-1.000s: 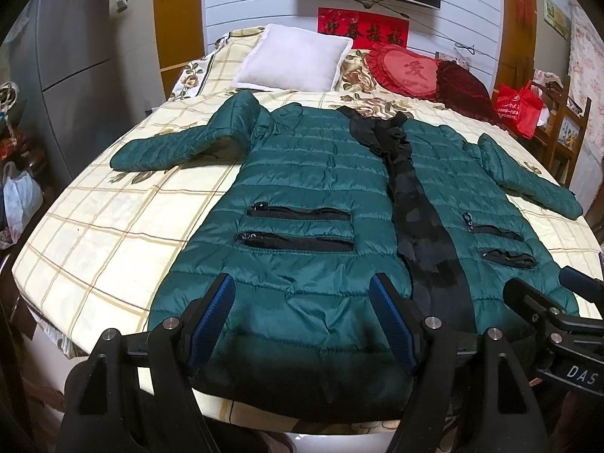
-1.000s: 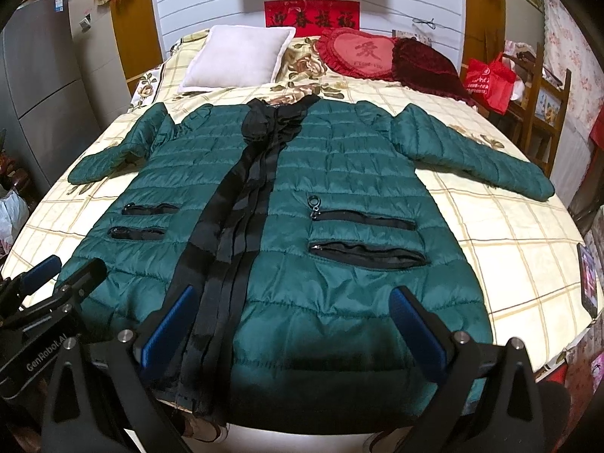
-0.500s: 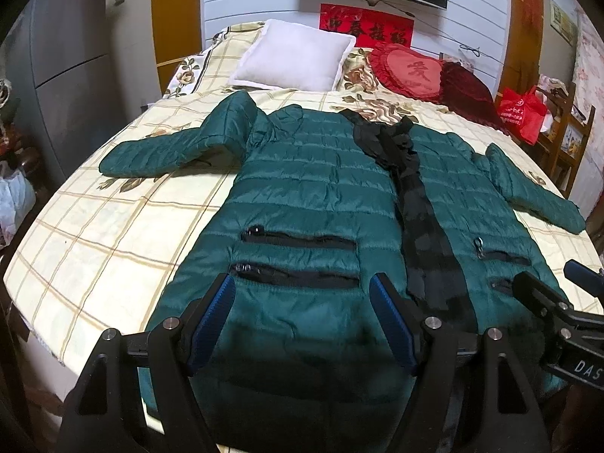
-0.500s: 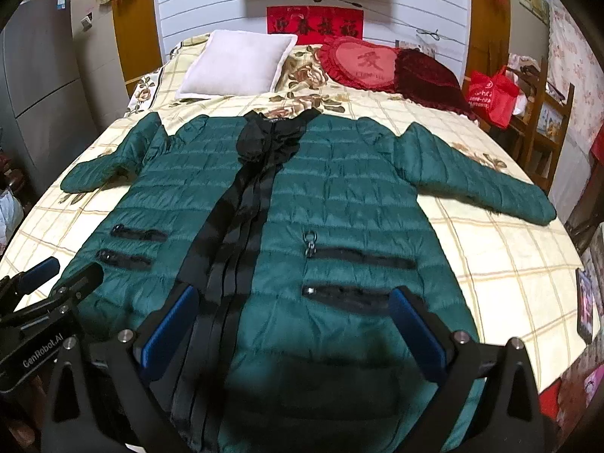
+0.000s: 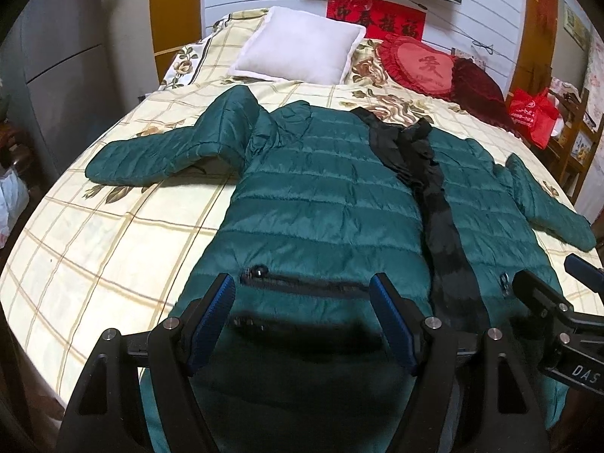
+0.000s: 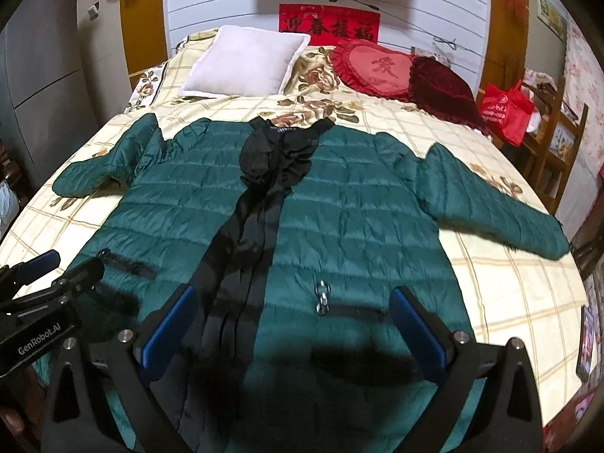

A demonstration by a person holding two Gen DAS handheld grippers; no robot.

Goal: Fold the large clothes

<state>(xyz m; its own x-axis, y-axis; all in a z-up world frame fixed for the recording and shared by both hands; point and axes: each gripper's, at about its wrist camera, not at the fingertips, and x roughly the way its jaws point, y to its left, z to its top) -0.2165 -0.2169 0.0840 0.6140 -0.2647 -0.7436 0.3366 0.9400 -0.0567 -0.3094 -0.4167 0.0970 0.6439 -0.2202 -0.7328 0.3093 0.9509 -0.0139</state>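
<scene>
A dark green quilted coat (image 5: 321,196) (image 6: 358,204) lies spread flat, front up, on the bed, with a black placket (image 6: 256,226) down its middle and both sleeves stretched out to the sides. My left gripper (image 5: 304,298) hangs open above the coat's left half, over a zipped pocket (image 5: 305,285), nothing between its blue pads. My right gripper (image 6: 294,313) stands open above the right half, over a pocket's zip pull (image 6: 321,294). Each gripper shows at the edge of the other's view. The coat's hem is hidden beneath the grippers.
The bed (image 5: 94,249) has a cream checked sheet with flowers. A white pillow (image 5: 302,51), a red heart cushion (image 6: 373,70) and a dark red cushion (image 6: 441,87) lie at its head. A red bag (image 6: 506,109) and wooden chair stand right; grey cabinet left.
Both grippers have moved forward over the coat from its hem toward the pockets; the coat looms larger and its lower part has slipped under them. Jaws unchanged.
</scene>
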